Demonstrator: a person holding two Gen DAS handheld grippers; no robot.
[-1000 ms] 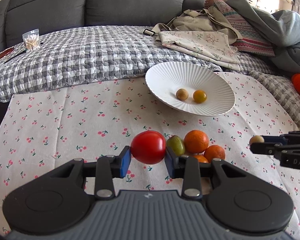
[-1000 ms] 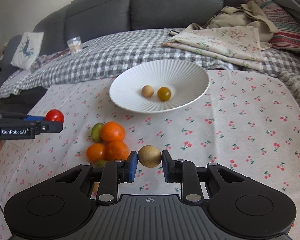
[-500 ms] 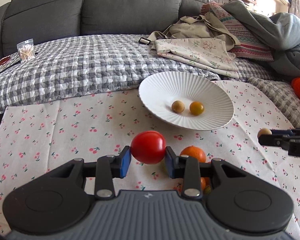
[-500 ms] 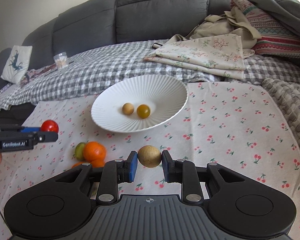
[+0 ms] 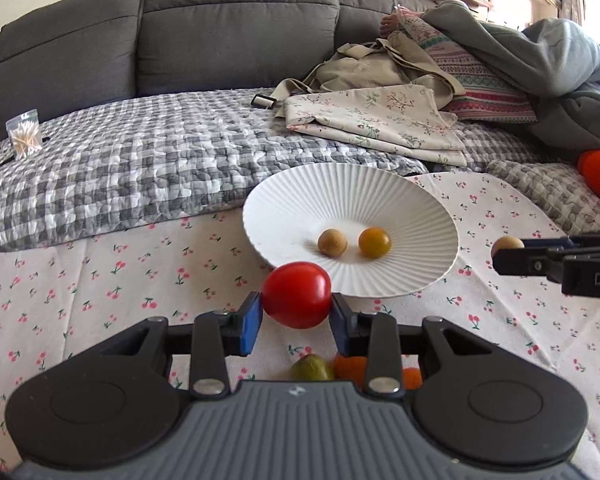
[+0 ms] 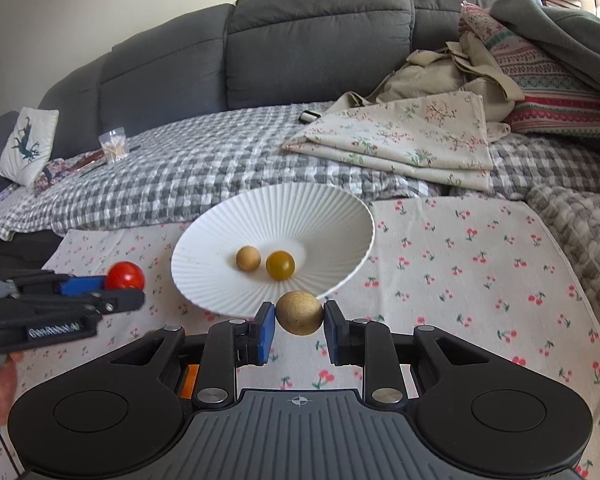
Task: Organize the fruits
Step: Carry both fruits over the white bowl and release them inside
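Left wrist view: left gripper [image 5: 296,314] clamps a red tomato [image 5: 296,294], held just short of the white ribbed plate [image 5: 300,188] at its 7 o'clock rim.
Right wrist view: right gripper [image 6: 299,326] grips a tan round fruit [image 6: 299,312] at the plate's 6 o'clock edge.
Done: a tan fruit [image 5: 332,242] and a yellow fruit [image 5: 375,242] lie side by side in the plate, near its centre.
In hand: two fruits, neither released yet.
Left: a green fruit [image 5: 310,367] and oranges [image 5: 350,365] on the cherry-print cloth [image 5: 100,280], partly hidden under the left gripper.
Progress: judged under halfway.
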